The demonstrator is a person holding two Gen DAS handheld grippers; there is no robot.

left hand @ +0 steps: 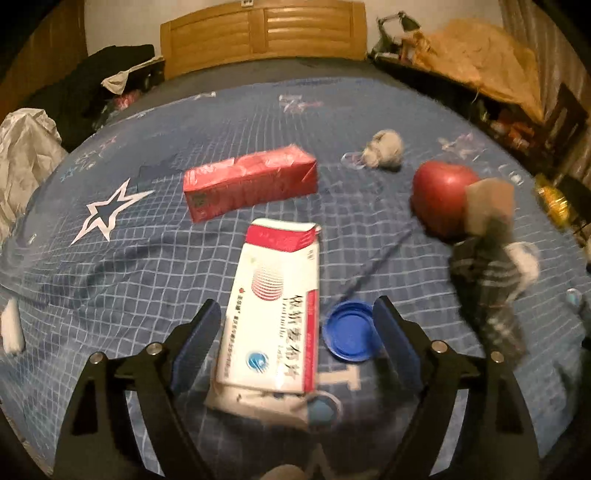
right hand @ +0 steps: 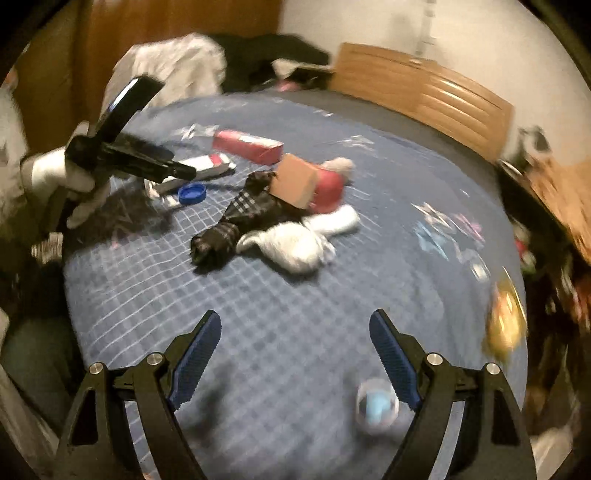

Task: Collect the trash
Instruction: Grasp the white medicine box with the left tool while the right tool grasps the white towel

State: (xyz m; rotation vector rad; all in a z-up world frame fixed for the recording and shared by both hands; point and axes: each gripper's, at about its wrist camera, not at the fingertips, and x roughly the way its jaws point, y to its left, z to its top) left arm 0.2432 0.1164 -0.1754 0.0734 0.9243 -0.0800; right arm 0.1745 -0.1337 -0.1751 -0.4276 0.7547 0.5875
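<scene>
Place: I am looking at a home bedroom.
Bed: a blue checked bedspread (left hand: 147,266) with star prints fills my view.
Headboard: a wooden headboard (left hand: 264,33) stands at 12 o'clock against a pale wall.
Clothes: I see dark clothing (left hand: 92,85) heaped at 10 o'clock.
Bedside: clutter (left hand: 480,66) piled at 2 o'clock.
Socks: a white sock (right hand: 295,243) lies on the bed.

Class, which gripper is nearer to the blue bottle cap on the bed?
Left. The left gripper hangs open right over the blue bottle cap; the right gripper is farther back, over bare blanket.
</scene>
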